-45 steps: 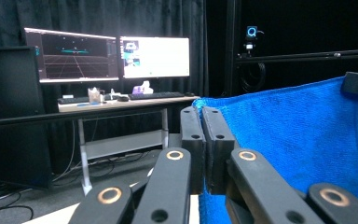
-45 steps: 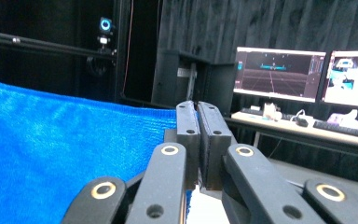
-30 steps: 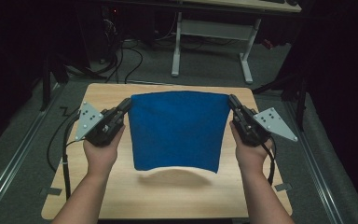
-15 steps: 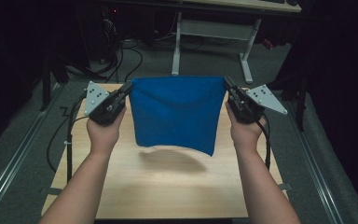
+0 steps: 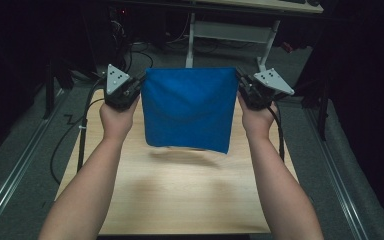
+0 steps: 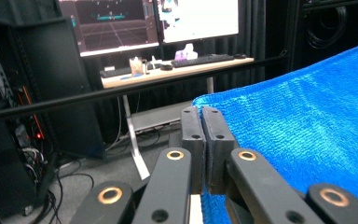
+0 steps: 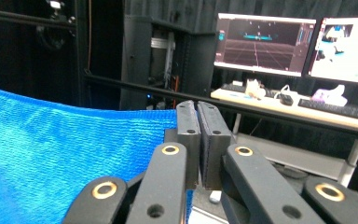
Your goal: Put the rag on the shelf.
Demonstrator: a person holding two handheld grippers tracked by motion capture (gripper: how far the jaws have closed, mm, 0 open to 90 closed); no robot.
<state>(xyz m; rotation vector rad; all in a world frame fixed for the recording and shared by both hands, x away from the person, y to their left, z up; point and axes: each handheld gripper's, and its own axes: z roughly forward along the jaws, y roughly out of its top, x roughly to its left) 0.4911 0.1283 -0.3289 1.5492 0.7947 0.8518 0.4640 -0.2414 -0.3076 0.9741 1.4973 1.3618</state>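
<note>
Because each upper corner is pinched separately, the blue towel point(image 5: 187, 107) hangs as a flat sheet in the air above the far half of the wooden surface point(image 5: 180, 200), its lower hem clear of the wood and throwing a soft shadow beneath it. The left gripper point(image 5: 136, 86) holds the towel's upper left corner over the far left part of the surface; in the left gripper view its fingers point(image 6: 193, 140) are pressed together with the towel's point(image 6: 307, 121) edge nipped between them. The right gripper point(image 5: 242, 87) does the same at the upper right corner, over the far right edge, and the right gripper view shows its fingers point(image 7: 188, 135) closed tight on the hem of the towel point(image 7: 51, 158).

Holding the two corners wide apart keeps the top edge taut and nearly level, which I judge is meant to spread the cloth out before it is laid down or folded. The slight sag in the middle suggests the pull is gentle rather than hard.

Counted: one towel, two grippers, two hands, one surface. Beyond it, two lit monitors point(image 7: 265, 44) stand on a desk.
</note>
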